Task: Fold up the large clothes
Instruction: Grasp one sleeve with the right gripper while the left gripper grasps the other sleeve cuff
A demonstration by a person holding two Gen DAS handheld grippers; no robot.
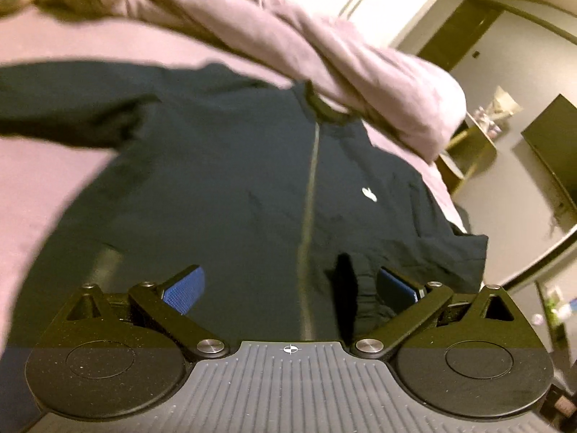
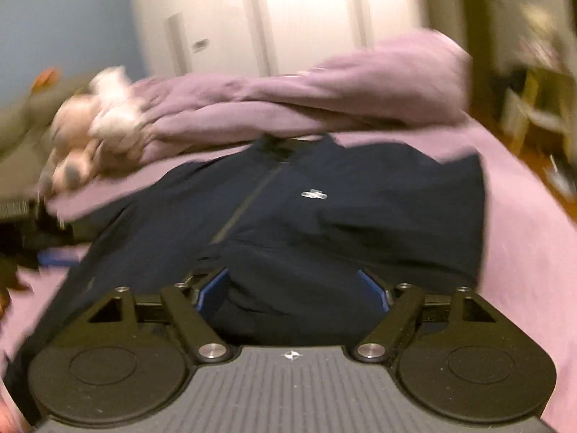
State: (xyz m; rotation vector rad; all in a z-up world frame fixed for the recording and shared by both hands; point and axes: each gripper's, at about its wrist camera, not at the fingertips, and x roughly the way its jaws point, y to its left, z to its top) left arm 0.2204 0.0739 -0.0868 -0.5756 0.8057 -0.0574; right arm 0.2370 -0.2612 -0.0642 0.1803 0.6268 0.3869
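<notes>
A dark navy zip-up jacket [image 1: 230,180] lies front up on a purple bed sheet [image 1: 39,166], collar at the far side, one sleeve stretched to the left. It has a small white chest logo [image 1: 368,194]. My left gripper [image 1: 290,288] is open over the jacket's lower hem, blue pads [image 1: 184,288] wide apart. In the right wrist view the jacket [image 2: 324,216] fills the middle, its right side folded over the body. My right gripper [image 2: 295,288] is open with dark fabric bunched between its fingers.
A rumpled purple duvet [image 1: 288,36] lies just behind the collar and also shows in the right wrist view [image 2: 288,97]. Soft toys [image 2: 97,122] lie at the far left. A wooden side table [image 1: 472,148] and a dark screen [image 1: 555,151] stand beside the bed.
</notes>
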